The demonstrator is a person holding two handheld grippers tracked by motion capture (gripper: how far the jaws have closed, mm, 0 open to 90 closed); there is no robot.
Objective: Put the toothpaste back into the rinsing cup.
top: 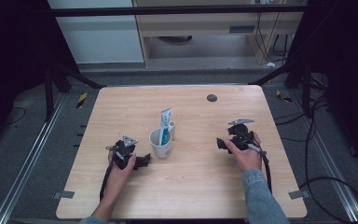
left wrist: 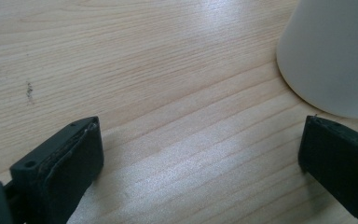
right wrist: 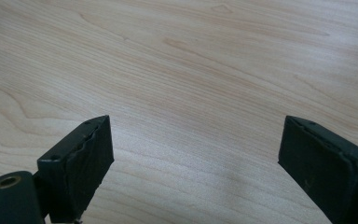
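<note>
I am holding a gripper in each hand, and both are resting low on the wooden table (top: 191, 186), close to me. My left gripper (top: 145, 161) is sitting just beside the white cup (top: 161, 144), on its left side, and its tips are pointing at the cup. In the left gripper view its two black jaws are standing wide apart with only bare wood between them, and they are holding nothing. The round white side of the cup (left wrist: 335, 56) is showing at the top right of that view, very near the right jaw, but I cannot tell if it is touching it. My right gripper (top: 220, 143) is lying well apart from the cup, on the cup's right side, and it is pointing in toward the middle of the table. Its jaws are wide apart too in the right gripper view, with plain wood between them and nothing in them. The cup is standing upright near the middle of the table, between my two grippers. A blue and white tube (top: 165, 126) is standing up inside the cup and leaning a little. Farther off, near the far edge of the table, a small dark round spot (top: 211, 98) is sitting in the wood.
</note>
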